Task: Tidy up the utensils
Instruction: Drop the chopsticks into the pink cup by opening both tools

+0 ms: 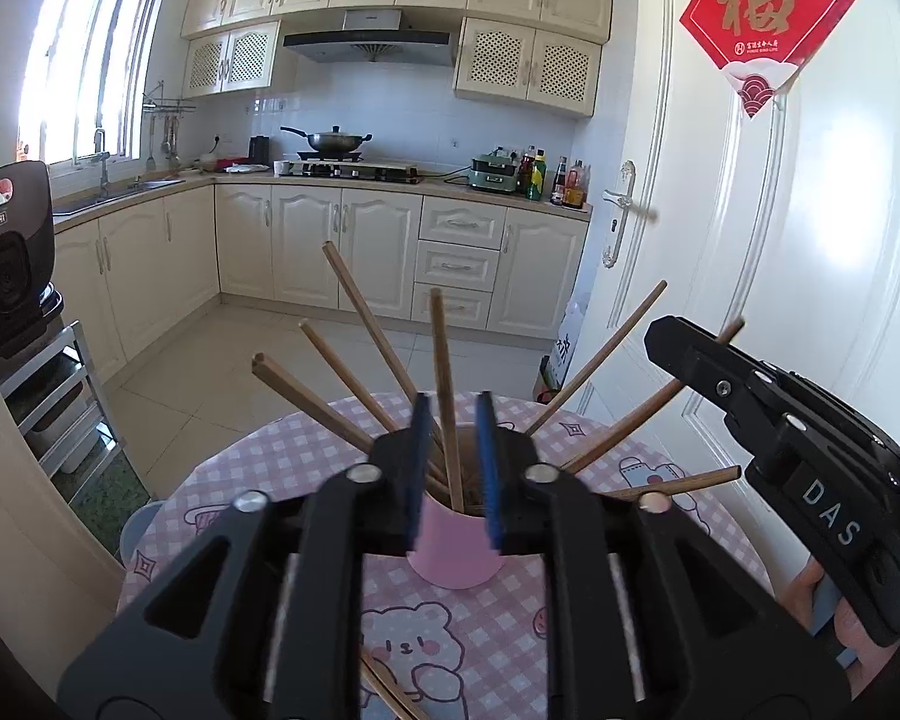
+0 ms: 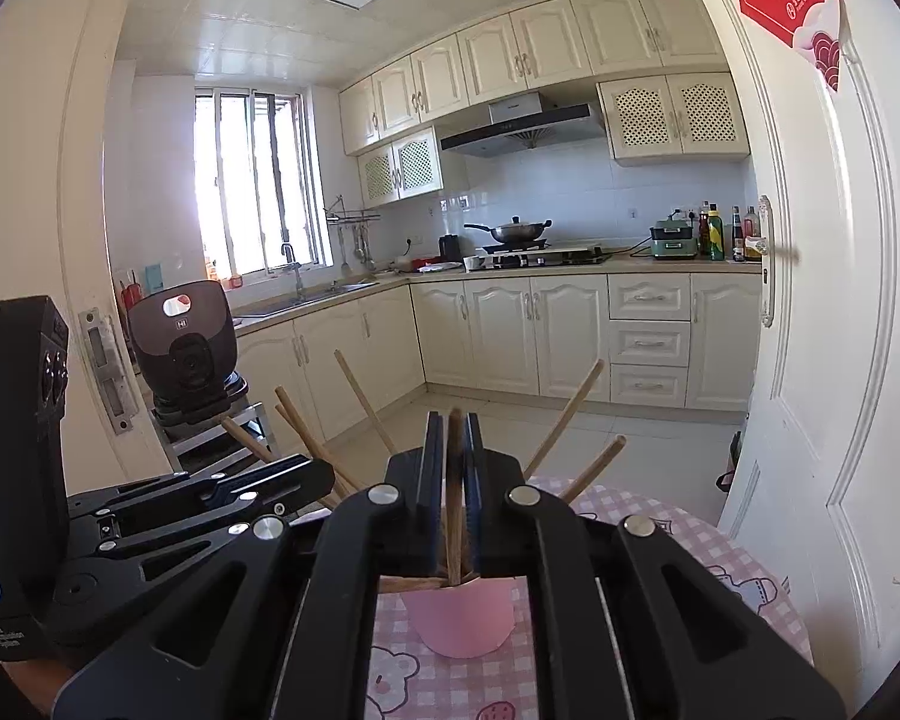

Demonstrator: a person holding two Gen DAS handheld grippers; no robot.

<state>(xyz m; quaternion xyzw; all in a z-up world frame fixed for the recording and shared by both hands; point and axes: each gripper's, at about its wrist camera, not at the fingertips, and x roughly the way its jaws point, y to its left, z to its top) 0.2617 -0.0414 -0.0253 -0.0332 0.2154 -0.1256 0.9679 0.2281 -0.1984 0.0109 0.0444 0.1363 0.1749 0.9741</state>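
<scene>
Chopsticks stand fanned out in a pink cup on the near part of a round table with a pink checked cloth. One more chopstick lies flat on the cloth at the near edge, below the left gripper.

Left gripper: fingers parted, set to either side of the cup's rim, with one upright stick between them but not pinched.

Right gripper: pads closed tight on a single chopstick whose lower end sits at the cup mouth.

Risks, as judged:
- The cup looks light and top-heavy; a sideways pull on the held stick could tip it.
- Splayed sticks lie close to both grippers; a brush could lever them out.
- A tilted release could leave the stick leaning over the rim.
</scene>
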